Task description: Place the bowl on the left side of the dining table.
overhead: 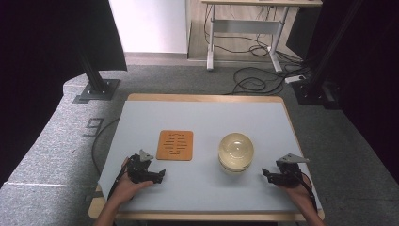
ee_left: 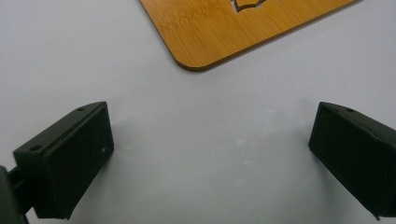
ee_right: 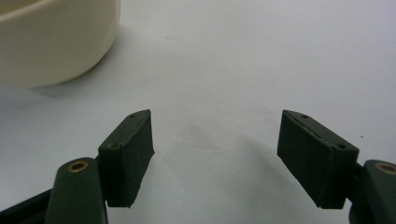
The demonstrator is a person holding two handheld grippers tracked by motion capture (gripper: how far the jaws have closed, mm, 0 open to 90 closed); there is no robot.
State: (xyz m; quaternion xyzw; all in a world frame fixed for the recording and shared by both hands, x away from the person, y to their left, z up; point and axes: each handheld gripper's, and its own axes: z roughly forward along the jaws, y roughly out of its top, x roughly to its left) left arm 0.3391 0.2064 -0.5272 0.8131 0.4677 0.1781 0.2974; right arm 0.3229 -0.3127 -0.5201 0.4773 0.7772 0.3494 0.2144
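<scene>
You are resting both grippers on the counter (overhead: 141, 117), each gaping wide and carrying nothing. The left gripper (overhead: 157, 176) is sitting just below the wooden trivet (overhead: 175, 145); the right gripper (overhead: 267, 175) is lying just right of the bowl (overhead: 236, 151), which is standing to the trivet's right, well apart from it. Judging by this layout, you are readying to lift the bowl: approach level, straddle its rim squarely, and close gently before raising.

High overhead view; both gripper cameras close above table (overhead: 207, 117).
</scene>
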